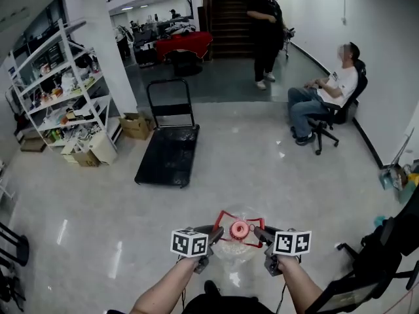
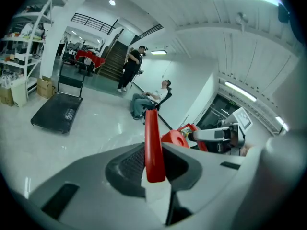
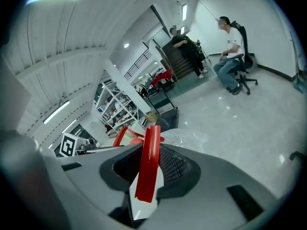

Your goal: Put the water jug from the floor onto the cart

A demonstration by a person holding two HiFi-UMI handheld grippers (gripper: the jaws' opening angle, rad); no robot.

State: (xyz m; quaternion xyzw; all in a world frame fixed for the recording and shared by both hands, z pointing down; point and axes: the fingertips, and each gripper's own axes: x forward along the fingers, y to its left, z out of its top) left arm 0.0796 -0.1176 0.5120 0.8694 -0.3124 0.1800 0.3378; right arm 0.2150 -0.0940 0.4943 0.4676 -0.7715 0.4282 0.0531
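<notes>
The left gripper [image 1: 211, 235] and the right gripper [image 1: 263, 234] are sitting closest to the person, side by side at the bottom of the head view, each on an outstretched forearm. The water jug [image 1: 236, 248], clear-bodied with a red cap [image 1: 239, 229], is hanging between them.

In the left gripper view, the left gripper [image 2: 154, 163] is clamping its jaws on a strip of the jug's red handle [image 2: 153, 145], which is standing upright between the pads. In the right gripper view, the right gripper [image 3: 146, 176] is clenching a matching strip of the handle [image 3: 148, 164] in the same way.

The jug is hanging above the pale glossy floor [image 1: 262, 169], well apart from the cart [image 1: 168, 154]. That cart, a black flatbed with an upright push bar, is standing further out and to the left with its deck bare.

A cardboard box [image 1: 136, 125] is lying just beside the cart, near a white shelf [image 1: 62, 97] loaded with goods. Further right, a person is sitting in an office chair [image 1: 334, 113] against the wall. At the far end, another person [image 1: 265, 31] is standing by the stairs [image 1: 228, 15].
</notes>
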